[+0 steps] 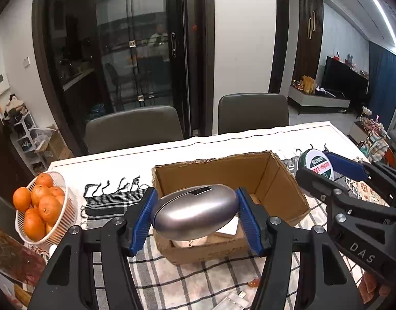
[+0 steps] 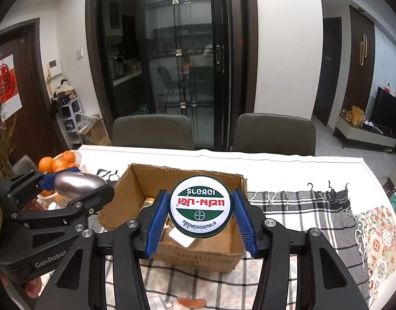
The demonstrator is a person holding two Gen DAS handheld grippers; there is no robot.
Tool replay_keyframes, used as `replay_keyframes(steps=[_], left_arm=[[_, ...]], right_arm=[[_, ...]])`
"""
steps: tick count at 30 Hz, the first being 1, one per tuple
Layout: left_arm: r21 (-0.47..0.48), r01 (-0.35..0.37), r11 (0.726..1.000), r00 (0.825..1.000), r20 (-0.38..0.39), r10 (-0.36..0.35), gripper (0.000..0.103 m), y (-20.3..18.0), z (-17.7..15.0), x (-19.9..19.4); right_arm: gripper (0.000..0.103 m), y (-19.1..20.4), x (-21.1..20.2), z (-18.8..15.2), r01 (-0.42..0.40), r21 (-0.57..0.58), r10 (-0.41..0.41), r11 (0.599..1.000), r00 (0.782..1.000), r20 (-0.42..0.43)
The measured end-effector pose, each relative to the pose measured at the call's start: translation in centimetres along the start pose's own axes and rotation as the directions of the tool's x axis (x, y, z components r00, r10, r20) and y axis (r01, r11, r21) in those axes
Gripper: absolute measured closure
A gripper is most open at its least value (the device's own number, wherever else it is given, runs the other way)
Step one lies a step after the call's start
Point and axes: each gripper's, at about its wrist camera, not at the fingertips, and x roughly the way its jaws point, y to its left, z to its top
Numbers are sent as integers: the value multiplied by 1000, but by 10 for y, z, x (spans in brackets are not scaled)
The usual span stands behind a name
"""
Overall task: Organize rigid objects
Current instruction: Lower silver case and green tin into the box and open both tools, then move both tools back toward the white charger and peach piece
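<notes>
Both claws tilt downward over cardboard box point(image 1: 273, 178), each gripping

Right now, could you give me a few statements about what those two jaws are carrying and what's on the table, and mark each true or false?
1. The left gripper holds a silver egg-shaped case. True.
2. The right gripper holds an orange. False: it grips a round green-and-white tin.
3. The cardboard box is closed. False: its top is open.
4. The oranges sit in a white basket. True.
5. The table is bare wood. False: a checked cloth covers it.
</notes>
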Motion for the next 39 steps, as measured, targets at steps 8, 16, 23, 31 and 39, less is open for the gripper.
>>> replay_keyframes(steps=[8,16,23,31,39], left_arm=[[2,-15,1000,998,-60,15,42,4,2,35],[-8,-5,1000,991,-135,4,41,5,-7,66],[20,-69,997,994,-80,70,24,1,-12,53],[36,-63,997,998,-21,64,25,-2,-33,17],[102,-91,991,996,23,89,25,-8,-68,-11]], right_arm=[[52,-8,40,2,-15,-1,15,1000,997,-80],[51,-16,72,-4,-8,-6,7,1000,988,-155],[43,-23,70,-10,31,17,-28,999,988,-151],[43,-15,38,-24,24,16,-23,1000,996,-85],[43,-2,4,-52,57,-4,-57,998,998,-31]])
